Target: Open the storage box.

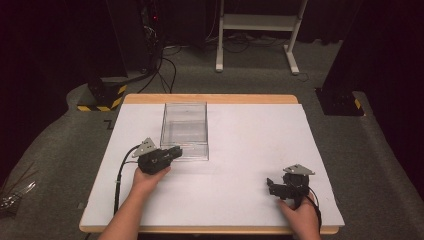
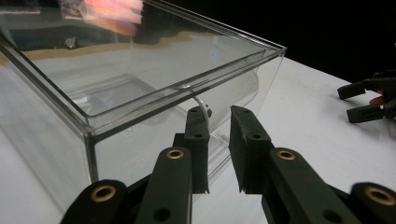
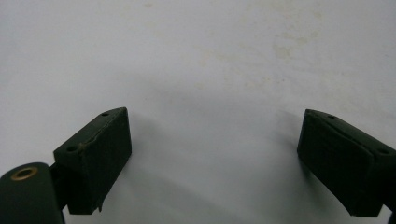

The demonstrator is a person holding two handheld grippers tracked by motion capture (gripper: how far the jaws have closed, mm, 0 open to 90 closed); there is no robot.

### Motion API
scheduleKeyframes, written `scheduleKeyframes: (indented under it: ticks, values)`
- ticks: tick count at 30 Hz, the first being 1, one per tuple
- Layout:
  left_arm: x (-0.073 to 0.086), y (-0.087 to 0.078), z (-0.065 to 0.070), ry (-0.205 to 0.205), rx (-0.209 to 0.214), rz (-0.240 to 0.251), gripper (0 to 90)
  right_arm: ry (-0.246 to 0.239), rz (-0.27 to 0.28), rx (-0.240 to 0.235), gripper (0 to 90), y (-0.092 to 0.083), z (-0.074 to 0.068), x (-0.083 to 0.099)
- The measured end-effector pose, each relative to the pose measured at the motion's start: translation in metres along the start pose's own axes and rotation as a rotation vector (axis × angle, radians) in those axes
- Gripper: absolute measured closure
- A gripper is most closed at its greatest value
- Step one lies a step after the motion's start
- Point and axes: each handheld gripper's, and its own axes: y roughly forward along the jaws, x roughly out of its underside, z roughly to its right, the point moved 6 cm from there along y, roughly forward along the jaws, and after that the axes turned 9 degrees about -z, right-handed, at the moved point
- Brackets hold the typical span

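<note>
The left gripper (image 2: 218,140) is pinched narrow on a small clear tab at the near wall of the box (image 1: 184,131). The right gripper (image 1: 280,187) is held wide open, well apart from the box, so the left one is nearer.

One clear plastic box (image 1: 184,131), two tongs (image 1: 174,152) (image 1: 270,186)

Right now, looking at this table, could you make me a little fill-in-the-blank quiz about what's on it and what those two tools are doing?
1. The box on the white table is made of clear ____.
2. The left hand-held gripper has its jaws at the box's ____ wall, the side closest to the person.
3. The right hand-held gripper has its jaws standing wide ____, with nothing between them.
4. Inside, the box looks ____.

Missing words: plastic; near; open; empty
</note>
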Motion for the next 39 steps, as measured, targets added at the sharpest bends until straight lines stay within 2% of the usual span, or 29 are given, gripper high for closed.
scheduleKeyframes:
  ticks: [18,28,39]
  values:
    - [0.006,-0.006,0.008,-0.019,0.010,0.021,77.8,0.000,0.000,0.000,10.1,0.000,0.000,0.000]
    - [0.007,-0.009,0.013,-0.010,0.016,0.008,78.2,0.000,-0.001,0.000,10.1,0.000,0.000,0.000]
    - [0.010,-0.013,0.019,-0.007,0.033,0.018,79.4,0.000,0.000,0.000,10.2,0.000,0.000,0.000]
